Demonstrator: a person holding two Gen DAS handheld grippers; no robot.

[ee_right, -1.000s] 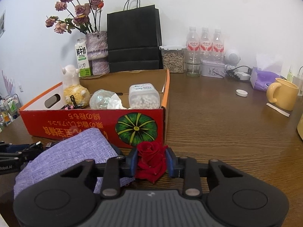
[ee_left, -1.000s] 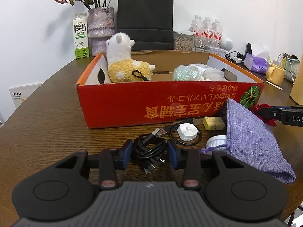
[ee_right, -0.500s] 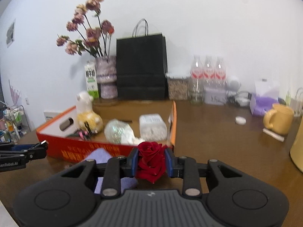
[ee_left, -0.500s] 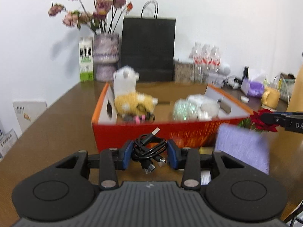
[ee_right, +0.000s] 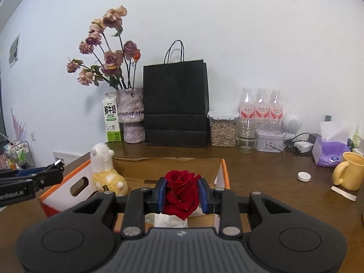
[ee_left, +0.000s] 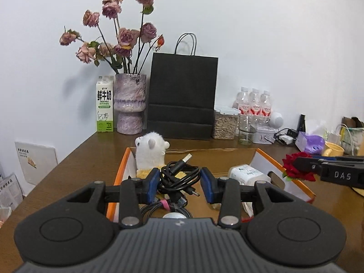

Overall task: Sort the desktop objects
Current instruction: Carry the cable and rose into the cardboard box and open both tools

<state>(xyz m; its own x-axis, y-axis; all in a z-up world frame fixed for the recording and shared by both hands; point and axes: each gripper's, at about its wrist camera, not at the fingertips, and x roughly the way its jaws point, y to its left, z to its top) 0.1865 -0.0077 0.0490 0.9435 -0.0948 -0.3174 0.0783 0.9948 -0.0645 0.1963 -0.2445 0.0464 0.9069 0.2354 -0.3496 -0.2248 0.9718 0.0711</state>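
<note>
My left gripper (ee_left: 179, 183) is shut on a coiled black USB cable (ee_left: 179, 176), held in the air over the orange cardboard box (ee_left: 293, 177). My right gripper (ee_right: 182, 193) is shut on a red rose (ee_right: 180, 192), also above the box (ee_right: 224, 170). From the left wrist the rose (ee_left: 295, 167) and the right gripper's fingers (ee_left: 329, 170) show at the right, over the box's right wall. Inside the box sit a white-and-yellow plush alpaca (ee_left: 151, 151), a white container (ee_left: 248, 174) and another bundled cable (ee_left: 163, 206).
Along the back wall stand a milk carton (ee_left: 104, 104), a vase of dried roses (ee_left: 129, 104), a black paper bag (ee_left: 182, 97), a jar of seeds (ee_right: 223, 129), a glass (ee_right: 246, 136) and three bottles (ee_right: 260, 104). A yellow mug (ee_right: 349, 174), a purple tissue pack (ee_right: 329, 152) and a white cap (ee_right: 303, 176) lie on the right.
Both grippers rose from the tabletop and came forward over the box, carrying the cable and the rose. The purple pouch and small items in front of the box dropped out of sight.
</note>
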